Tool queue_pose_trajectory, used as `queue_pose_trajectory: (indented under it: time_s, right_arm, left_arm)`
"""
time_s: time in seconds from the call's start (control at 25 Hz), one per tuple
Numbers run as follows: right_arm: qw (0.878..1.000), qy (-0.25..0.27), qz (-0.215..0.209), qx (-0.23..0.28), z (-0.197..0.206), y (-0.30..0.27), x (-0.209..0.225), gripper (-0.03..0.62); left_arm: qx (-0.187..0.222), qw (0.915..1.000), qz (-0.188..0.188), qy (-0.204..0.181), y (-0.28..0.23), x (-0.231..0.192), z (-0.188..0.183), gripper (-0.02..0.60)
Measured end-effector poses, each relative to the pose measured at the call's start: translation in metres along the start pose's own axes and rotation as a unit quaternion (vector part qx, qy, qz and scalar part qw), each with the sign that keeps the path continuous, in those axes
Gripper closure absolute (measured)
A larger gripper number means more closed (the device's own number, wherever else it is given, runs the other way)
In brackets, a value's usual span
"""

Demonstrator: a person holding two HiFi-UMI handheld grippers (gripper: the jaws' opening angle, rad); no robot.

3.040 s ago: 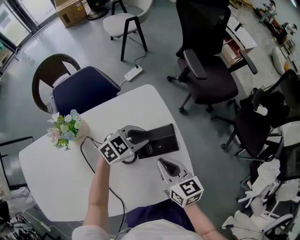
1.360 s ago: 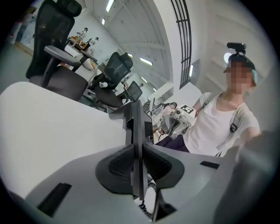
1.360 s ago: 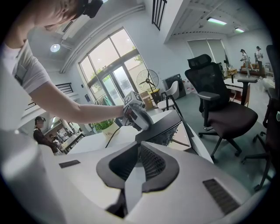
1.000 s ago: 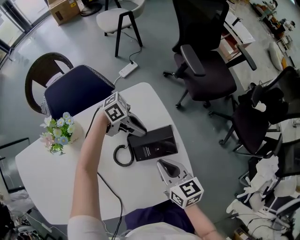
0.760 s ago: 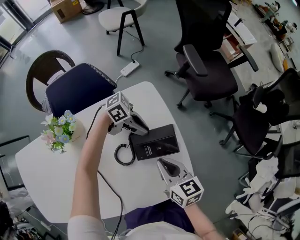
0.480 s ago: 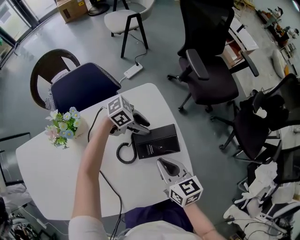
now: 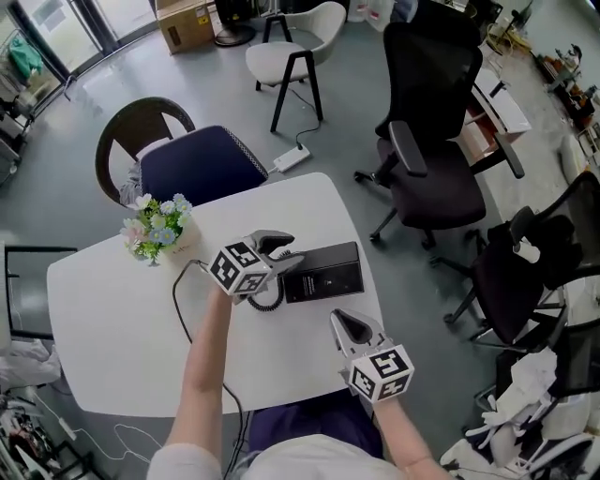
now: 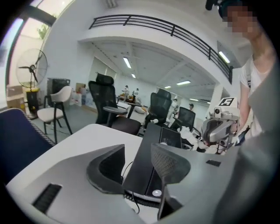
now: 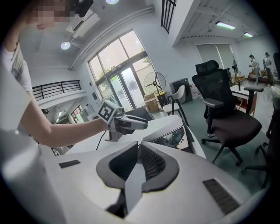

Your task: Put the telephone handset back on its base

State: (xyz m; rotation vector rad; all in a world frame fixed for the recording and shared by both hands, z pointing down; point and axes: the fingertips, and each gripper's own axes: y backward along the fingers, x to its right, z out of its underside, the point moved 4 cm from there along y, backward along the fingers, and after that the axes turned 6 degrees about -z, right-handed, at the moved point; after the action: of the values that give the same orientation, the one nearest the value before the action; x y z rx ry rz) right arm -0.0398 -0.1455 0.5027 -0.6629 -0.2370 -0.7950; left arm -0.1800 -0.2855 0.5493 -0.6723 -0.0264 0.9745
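As the left gripper (image 7: 284,251) lets go, its jaws just opened wide, the handset (image 8: 141,162) lies along the left side of the base (image 7: 333,274). It sits in the gap between the pads, pressed by neither. The right gripper (image 7: 342,321) hovers apart near the table's front edge, jaws closed together on nothing.

The replacing looks all but done, and what seems left is a clean retreat. To do it well, the left gripper should probably back straight out along the line of its jaws, keeping them wide. That way no pad clips the handset or tips it off its cradle. The coiled cord (image 7: 269,302), bunched just beside the base and under the gripper, could snag and deserves a careful lift clear. Whether the handset sits fully home cannot be told from here.

The phone stands toward the right of a rounded white table (image 7: 112,319), with a small bunch of flowers (image 7: 157,225) well apart at the far left. Around it is an open office on a grey floor. It holds a blue chair (image 7: 197,164) at the table's far side, a black office chair (image 7: 441,178), a white chair (image 7: 300,28) and a power strip (image 7: 291,159).
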Motion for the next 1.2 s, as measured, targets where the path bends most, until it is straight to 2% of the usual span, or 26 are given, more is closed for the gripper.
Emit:
queue_pose_trajectory:
  time_s: [0.12,0.24,0.4,0.56,0.64,0.76,0.96,1.08,1.2]
  right_arm:
    - [1.0,0.009,-0.005,0.006,0.001,0.011,0.001,0.549]
    - [1.0,0.019,-0.009,0.007,0.004,0.024,0.001,0.549]
    - [0.999,0.031,-0.019,0.009,0.007,0.034,-0.001,0.549]
    - [0.998,0.054,-0.037,0.014,0.002,0.034,-0.002,0.549]
    - [0.997,0.063,-0.045,0.019,0.001,0.036,-0.003,0.549]
    - [0.995,0.076,-0.056,0.022,0.001,0.044,-0.002,0.549]
    - [0.993,0.095,-0.07,0.025,0.0,0.052,0.001,0.549]
    - [0.99,0.107,-0.082,0.029,0.0,0.058,0.0,0.549]
    - [0.988,0.124,-0.089,0.032,0.0,0.063,0.001,0.549]
  left_arm:
    - [0.015,0.9959,-0.088,0.014,0.023,0.015,0.015,0.388]
    - [0.033,0.9877,-0.147,0.041,0.042,0.038,0.029,0.387]
    - [0.058,0.9769,-0.199,0.05,0.065,0.074,0.031,0.39]
    - [0.097,0.9651,-0.24,0.037,0.084,0.107,0.023,0.39]
    - [0.113,0.9567,-0.267,0.03,0.092,0.124,0.022,0.39]
    - [0.136,0.9426,-0.302,0.045,0.104,0.149,0.025,0.4]
    - [0.184,0.9134,-0.354,0.083,0.122,0.176,0.031,0.405]
    - [0.223,0.8937,-0.373,0.113,0.135,0.19,0.039,0.41]
    - [0.243,0.8782,-0.394,0.121,0.145,0.204,0.048,0.41]
